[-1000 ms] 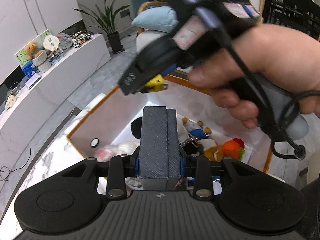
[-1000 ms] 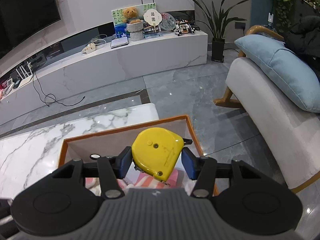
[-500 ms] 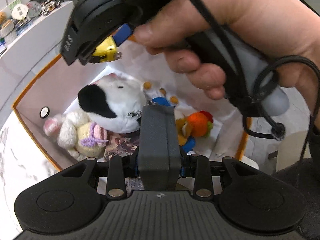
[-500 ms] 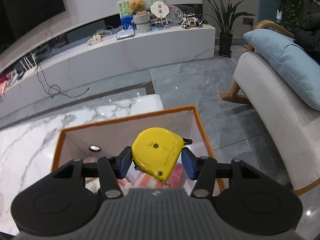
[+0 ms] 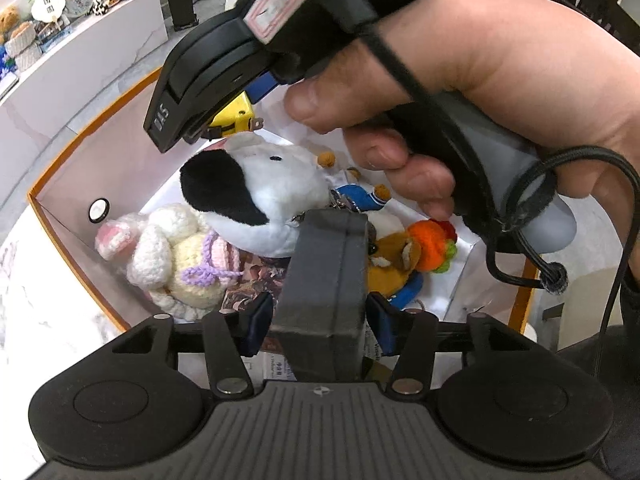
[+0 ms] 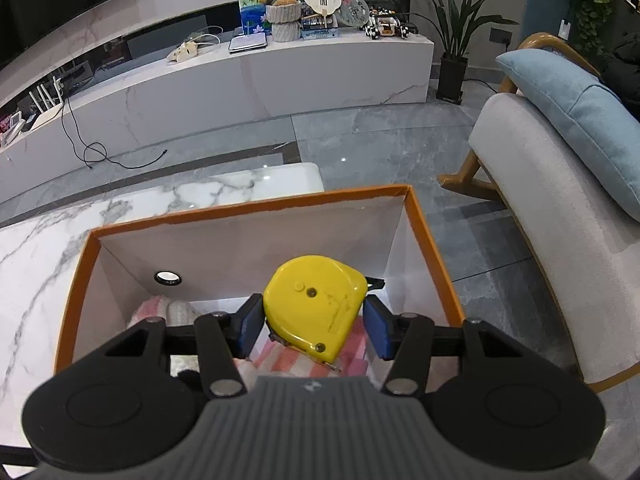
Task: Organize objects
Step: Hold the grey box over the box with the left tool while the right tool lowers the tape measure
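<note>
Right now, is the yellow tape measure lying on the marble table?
No, the yellow tape measure is clamped in the right hand-held gripper above the orange-rimmed box.

A white marble-veined table [image 6: 120, 216] carries an orange-rimmed open box [image 6: 432, 248] set at its far corner, with grey tiled floor [image 6: 380, 136] just beyond the table's edge.
</note>
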The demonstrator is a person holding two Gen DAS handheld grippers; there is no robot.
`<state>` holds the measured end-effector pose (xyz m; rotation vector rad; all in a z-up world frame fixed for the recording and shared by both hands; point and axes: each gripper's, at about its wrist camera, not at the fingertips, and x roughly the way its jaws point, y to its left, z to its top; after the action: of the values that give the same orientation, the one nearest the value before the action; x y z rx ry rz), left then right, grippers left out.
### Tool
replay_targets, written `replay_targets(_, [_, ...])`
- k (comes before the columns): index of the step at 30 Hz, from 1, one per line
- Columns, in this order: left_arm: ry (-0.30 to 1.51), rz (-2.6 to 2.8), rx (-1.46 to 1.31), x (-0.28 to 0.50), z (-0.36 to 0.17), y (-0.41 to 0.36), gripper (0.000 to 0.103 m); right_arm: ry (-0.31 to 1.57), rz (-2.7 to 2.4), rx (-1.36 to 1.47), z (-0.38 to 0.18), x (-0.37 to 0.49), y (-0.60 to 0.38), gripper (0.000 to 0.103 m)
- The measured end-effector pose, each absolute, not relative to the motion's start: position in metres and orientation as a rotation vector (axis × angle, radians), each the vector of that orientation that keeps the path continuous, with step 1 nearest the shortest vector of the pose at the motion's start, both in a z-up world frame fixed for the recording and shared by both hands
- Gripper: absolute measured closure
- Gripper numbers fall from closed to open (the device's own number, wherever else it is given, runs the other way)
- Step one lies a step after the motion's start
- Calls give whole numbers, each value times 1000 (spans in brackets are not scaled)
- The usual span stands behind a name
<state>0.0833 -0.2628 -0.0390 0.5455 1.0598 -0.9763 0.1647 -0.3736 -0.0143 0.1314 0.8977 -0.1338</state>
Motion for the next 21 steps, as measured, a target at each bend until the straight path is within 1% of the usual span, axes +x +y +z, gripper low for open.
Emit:
replay_targets(7, [1006, -950, 520, 78, -32, -253, 41, 910, -159, 124, -16, 168, -372, 45])
replay_targets(9, [979, -929, 501, 77, -27, -247, 38, 905, -167, 124, -15, 167, -372, 36])
replay_targets(14, [890, -870, 454, 76, -10, -233, 37, 878, -172, 142, -9, 164, -372, 35])
replay_targets(16, [857, -830, 445, 76, -4, -231, 34, 878, -174, 143, -9, 164, -372, 35])
replay_targets(21, [788, -692, 609, 80, -11, -255, 36, 873, -175, 142, -8, 164, -370, 35])
